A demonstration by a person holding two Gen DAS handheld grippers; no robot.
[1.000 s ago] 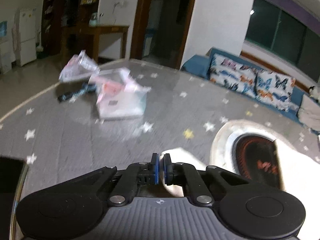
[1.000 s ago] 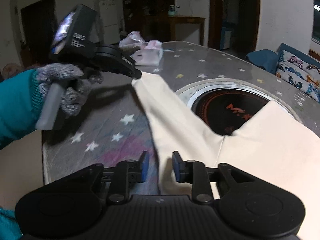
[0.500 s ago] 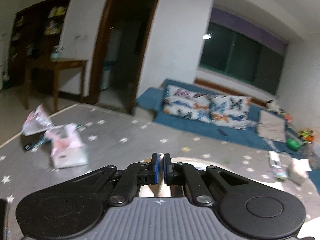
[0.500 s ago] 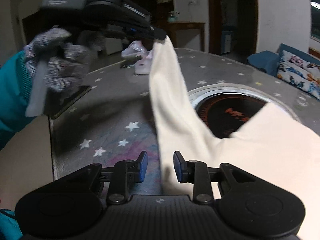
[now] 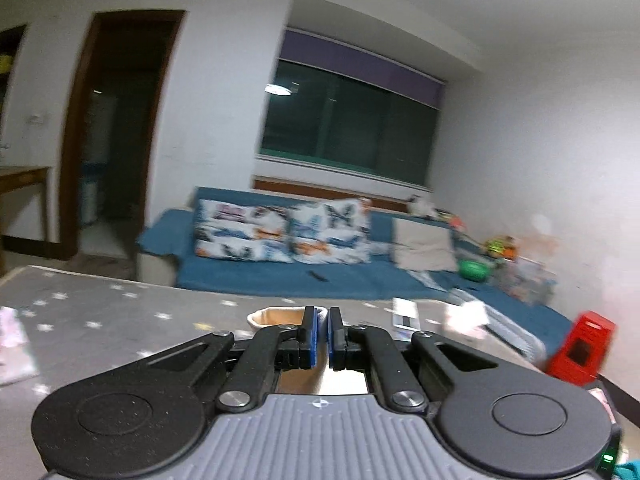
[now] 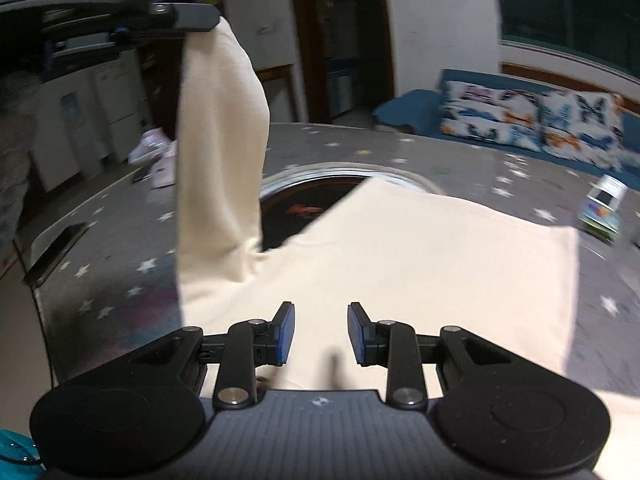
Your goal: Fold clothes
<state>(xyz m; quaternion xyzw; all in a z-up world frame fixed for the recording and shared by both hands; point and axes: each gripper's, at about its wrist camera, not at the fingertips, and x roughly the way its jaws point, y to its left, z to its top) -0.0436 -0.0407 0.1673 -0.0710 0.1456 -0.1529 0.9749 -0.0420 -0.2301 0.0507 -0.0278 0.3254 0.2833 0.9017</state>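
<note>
Left claw (image 6: pixel 200 24) clamped on sleeve (image 6: pixel 220 140), lifted above shirt (image 6: pixel 400 248) lying on bench (image 6: pixel 520 168). Right claw (image 6: pixel 320 332) apart, empty, over shirt's near edge. Best: carry sleeve across shirt, keep taut, lay flat, pin shirt with right.

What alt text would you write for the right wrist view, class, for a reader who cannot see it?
A cream garment lies spread on a grey star-patterned table, while the left gripper, top left, holds one sleeve lifted high. The right gripper hovers open over the cloth near its bottom edge. A blue sofa with patterned cushions stands behind.
</note>
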